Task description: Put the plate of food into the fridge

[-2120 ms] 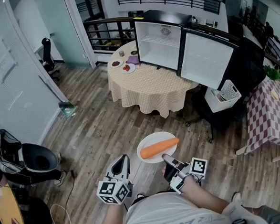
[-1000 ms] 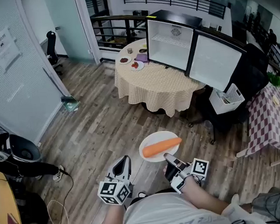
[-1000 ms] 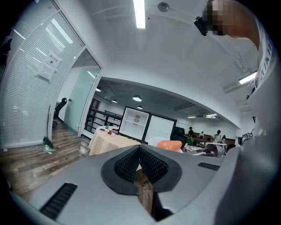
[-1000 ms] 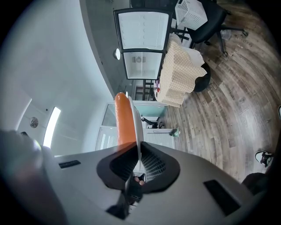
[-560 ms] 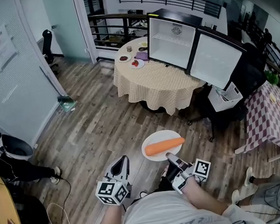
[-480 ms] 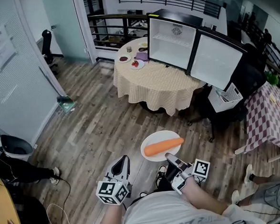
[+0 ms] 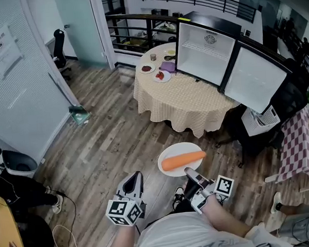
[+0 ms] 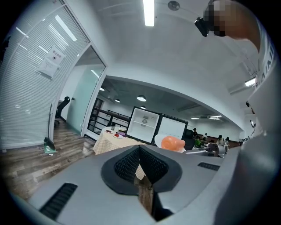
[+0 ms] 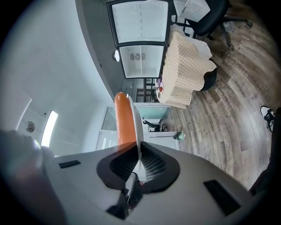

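Observation:
A white plate (image 7: pixel 170 152) carrying one long orange carrot (image 7: pixel 183 160) hangs in the air over the wooden floor, held level. My right gripper (image 7: pixel 188 172) is shut on the plate's near rim; in the right gripper view the rim (image 9: pixel 137 132) is pinched between the jaws with the carrot (image 9: pixel 124 121) beside it. My left gripper (image 7: pixel 133 181) is low at the left, shut and holding nothing. The small fridge (image 7: pixel 205 53) stands on the round table ahead, its door (image 7: pixel 256 79) swung wide and its white inside bare.
The round table (image 7: pixel 184 99) has a checked cloth and several small dishes (image 7: pixel 162 76) at its far left. A black office chair (image 7: pixel 250 134) stands right of the table. A glass partition (image 7: pixel 19 77) runs along the left. A pink checked table (image 7: pixel 306 146) sits at the right edge.
The table and fridge have shifted right and a little nearer in the head view. The plate with the carrot stays in my right gripper at the same height.

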`<state>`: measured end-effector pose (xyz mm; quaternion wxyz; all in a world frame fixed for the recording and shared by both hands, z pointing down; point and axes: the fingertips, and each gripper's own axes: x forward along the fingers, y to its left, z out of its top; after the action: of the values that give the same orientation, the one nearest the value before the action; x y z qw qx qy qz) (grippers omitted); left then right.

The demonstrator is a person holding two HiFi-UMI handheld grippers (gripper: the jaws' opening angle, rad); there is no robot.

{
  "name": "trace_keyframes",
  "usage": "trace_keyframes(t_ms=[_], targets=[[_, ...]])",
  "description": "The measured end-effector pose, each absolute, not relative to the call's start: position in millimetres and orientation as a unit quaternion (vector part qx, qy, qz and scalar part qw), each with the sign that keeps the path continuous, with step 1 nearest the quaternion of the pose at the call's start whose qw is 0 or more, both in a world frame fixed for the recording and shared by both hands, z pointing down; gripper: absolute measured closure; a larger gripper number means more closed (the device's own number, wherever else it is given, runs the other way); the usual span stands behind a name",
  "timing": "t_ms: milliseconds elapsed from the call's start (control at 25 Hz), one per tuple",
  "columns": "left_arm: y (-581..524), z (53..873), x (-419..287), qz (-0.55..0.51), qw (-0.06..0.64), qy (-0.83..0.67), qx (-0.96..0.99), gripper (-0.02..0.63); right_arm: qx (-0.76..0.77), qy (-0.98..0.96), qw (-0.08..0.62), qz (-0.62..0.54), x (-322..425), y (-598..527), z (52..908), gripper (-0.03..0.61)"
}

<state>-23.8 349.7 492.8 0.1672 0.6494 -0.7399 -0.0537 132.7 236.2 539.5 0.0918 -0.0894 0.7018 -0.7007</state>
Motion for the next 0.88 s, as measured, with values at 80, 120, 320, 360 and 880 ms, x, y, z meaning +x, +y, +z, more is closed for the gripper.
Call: trace_keyframes(t_ms=[80, 120, 320, 360, 880], targets=[[329.5, 491.8, -32.2, -0.053, 0.166, -0.741, 0.648, 0.605, -0.085, 0.701, 0.091, -0.702, 123.0, 217.8, 538.8, 0.543], [318.9, 491.4, -34.9, -0.053, 0.166, -0.742, 0.648, 0.604, -0.084, 0.701, 0.09, -0.703, 119.5, 207.8, 539.1, 0.543], [266.4, 485.3, -42.3, -0.049, 0.167, -0.742, 0.647, 0.605, -0.083, 0.699, 0.087, -0.705, 107.0, 153.9, 536.3, 0.543], [255.2, 484.5, -43.5, -0.048, 0.166, -0.742, 0.647, 0.604, -0.082, 0.699, 0.086, -0.705, 105.4, 142.4, 535.6, 0.543], [149.1, 491.3, -48.9, -0.033, 0.173, -0.742, 0.646, 0.604, -0.081, 0.694, 0.088, -0.71, 97.5, 36.8, 543.7, 0.543]])
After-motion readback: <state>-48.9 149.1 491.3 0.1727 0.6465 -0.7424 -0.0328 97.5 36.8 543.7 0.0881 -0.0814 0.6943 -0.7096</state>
